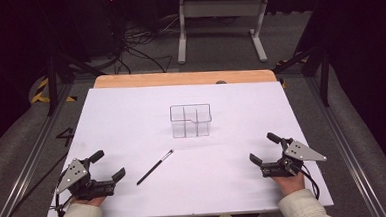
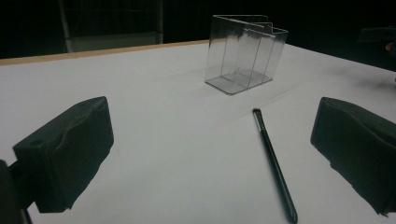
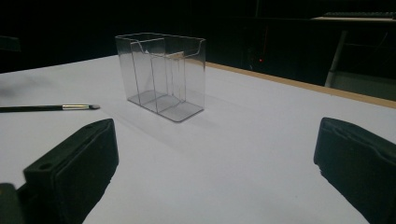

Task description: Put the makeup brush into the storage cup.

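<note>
**Both tongs wide and empty at the near edge; pen lying loose**

From my station I read the left gripper [image 1: 109,165] as resting on the near left of the white table [image 1: 131,111], jaws spread wide, nothing between them. The right gripper [image 1: 264,148] sits at the near right, jaws equally wide, also empty. The hands are mostly covered by the tools; pale sleeves are cut off at the bottom of the high view.

The black pen [image 1: 155,167] lies flat between the grippers, nearer the left one, touching neither. Its silver band and tip point toward the organizer. In the right gripper view the pen [image 3: 46,108] runs off the left edge.

The clear organizer [image 1: 190,120] stands upright mid-table, well apart from both grippers. From above its dividers are faint; the left gripper view shows the organizer [image 2: 245,60] more plainly, with upright partitions. I see nothing in its compartments.
</note>
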